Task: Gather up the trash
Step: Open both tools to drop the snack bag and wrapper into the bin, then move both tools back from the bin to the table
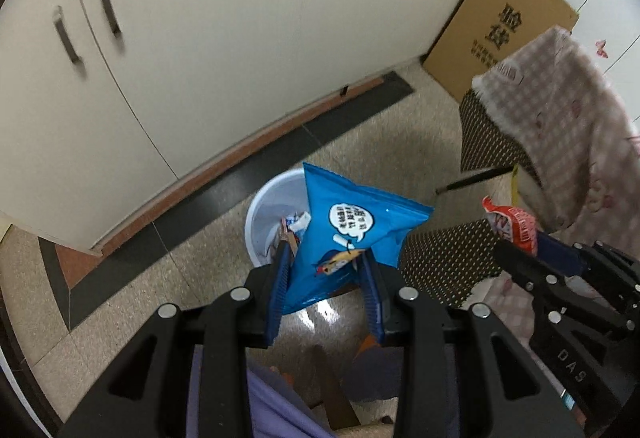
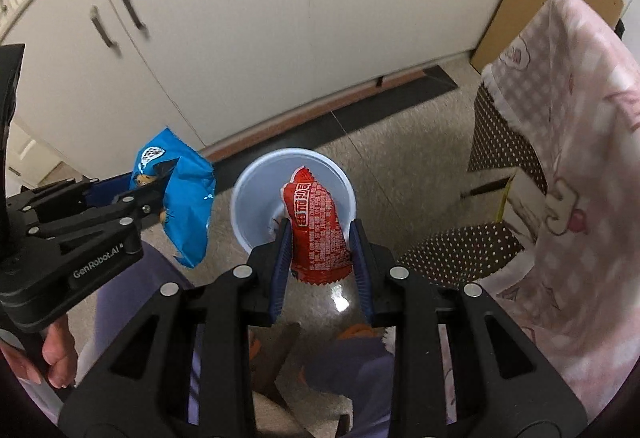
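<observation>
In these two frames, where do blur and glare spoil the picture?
Left wrist view: grey cabinet handles smear with motion blur; the blue snack bag stays sharp. Right wrist view: handles streak too, the white plastic bin rim is soft, glare spots the floor.

Bin [image 2: 256, 197] on floor [image 2: 400, 165] before cabinet [image 2: 240, 37].

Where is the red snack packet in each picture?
Left wrist view: the red snack packet is at the right edge, sticking out of the right gripper.
Right wrist view: the red snack packet is in the middle, pinched in the right gripper, in front of the bin.
Shared landmark: the white bin on the floor below the white cabinets.
</observation>
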### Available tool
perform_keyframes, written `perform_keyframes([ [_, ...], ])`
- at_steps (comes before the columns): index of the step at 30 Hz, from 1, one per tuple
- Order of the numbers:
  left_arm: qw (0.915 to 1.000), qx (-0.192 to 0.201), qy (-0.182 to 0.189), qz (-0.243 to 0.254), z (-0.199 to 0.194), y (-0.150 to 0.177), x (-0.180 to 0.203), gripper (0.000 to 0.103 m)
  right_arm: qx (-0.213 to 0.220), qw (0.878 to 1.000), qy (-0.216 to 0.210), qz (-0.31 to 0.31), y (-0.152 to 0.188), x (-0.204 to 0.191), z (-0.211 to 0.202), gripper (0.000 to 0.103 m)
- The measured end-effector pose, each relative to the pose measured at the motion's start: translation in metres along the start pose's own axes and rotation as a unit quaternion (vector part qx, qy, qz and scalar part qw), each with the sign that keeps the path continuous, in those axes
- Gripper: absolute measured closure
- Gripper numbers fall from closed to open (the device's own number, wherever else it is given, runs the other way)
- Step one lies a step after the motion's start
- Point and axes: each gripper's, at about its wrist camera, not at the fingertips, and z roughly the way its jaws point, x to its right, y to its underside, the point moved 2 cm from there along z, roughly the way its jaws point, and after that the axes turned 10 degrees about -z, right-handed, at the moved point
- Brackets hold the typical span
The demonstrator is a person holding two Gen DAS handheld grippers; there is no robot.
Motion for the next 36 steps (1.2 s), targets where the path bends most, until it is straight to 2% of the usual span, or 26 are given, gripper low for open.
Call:
perform_keyframes([
  [2, 1.0, -0.009, -0.003, 0.002, 0.014, -0.002, 0.003, 0.069, -0.008, 1.0, -0.001, 0.006, 0.001, 0.004, 0.008, 0.074],
  [3, 1.0, -0.009, 0.001, -0.002, 0.019, -0.004, 0.004, 0.064, -0.013, 1.0, 0.002, 0.009, 0.003, 0.006, 0.013, 0.074],
  [4, 0.9999, -0.012, 0.004, -0.005, 0.022, -0.006, 0.004, 0.054, -0.015, 1.0, 0.003, 0.01, 0.003, 0.008, 0.014, 0.074],
  [5, 0.9997, -0.021, 0.002, -0.012, 0.03, -0.009, 0.005, 0.026, -0.017, 1.0, 0.005, 0.012, 0.004, 0.011, 0.016, 0.074],
  [6, 0.9996, -0.023, 0.002, -0.016, 0.033, -0.011, 0.005, 0.02, -0.019, 1.0, 0.005, 0.016, 0.004, 0.014, 0.018, 0.074],
  [9, 0.9993, -0.032, 0.008, -0.018, 0.04, -0.017, 0.006, 0.02, -0.022, 0.999, 0.004, 0.028, 0.007, 0.022, 0.019, 0.074],
  [14, 0.9993, -0.034, -0.016, -0.009, 0.041, -0.015, -0.003, 0.02, -0.031, 0.999, 0.002, 0.031, 0.008, 0.022, 0.026, 0.074],
  [23, 0.9986, -0.029, -0.037, -0.023, 0.027, 0.002, -0.034, 0.02, -0.05, 0.999, -0.016, -0.002, -0.003, -0.009, 0.049, 0.074],
  [27, 0.9986, -0.019, -0.042, -0.024, 0.013, 0.005, -0.047, 0.02, -0.042, 0.999, -0.023, -0.011, -0.015, -0.021, 0.05, 0.073],
  [28, 0.9986, -0.015, -0.044, -0.026, 0.01, 0.004, -0.051, 0.02, -0.034, 0.999, -0.032, -0.007, -0.019, -0.022, 0.048, 0.071],
  [31, 0.9984, 0.0, -0.05, -0.027, -0.001, 0.002, -0.056, 0.02, -0.011, 0.999, -0.032, 0.01, -0.028, -0.02, 0.041, 0.02],
  [33, 0.9982, 0.007, -0.05, -0.032, -0.009, 0.001, -0.061, 0.02, 0.007, 0.999, -0.035, 0.019, -0.032, -0.018, 0.035, 0.02],
  [36, 0.9979, 0.013, -0.053, -0.035, -0.015, 0.001, -0.064, 0.02, 0.0, 0.999, -0.035, 0.01, -0.03, -0.019, 0.035, 0.02],
])
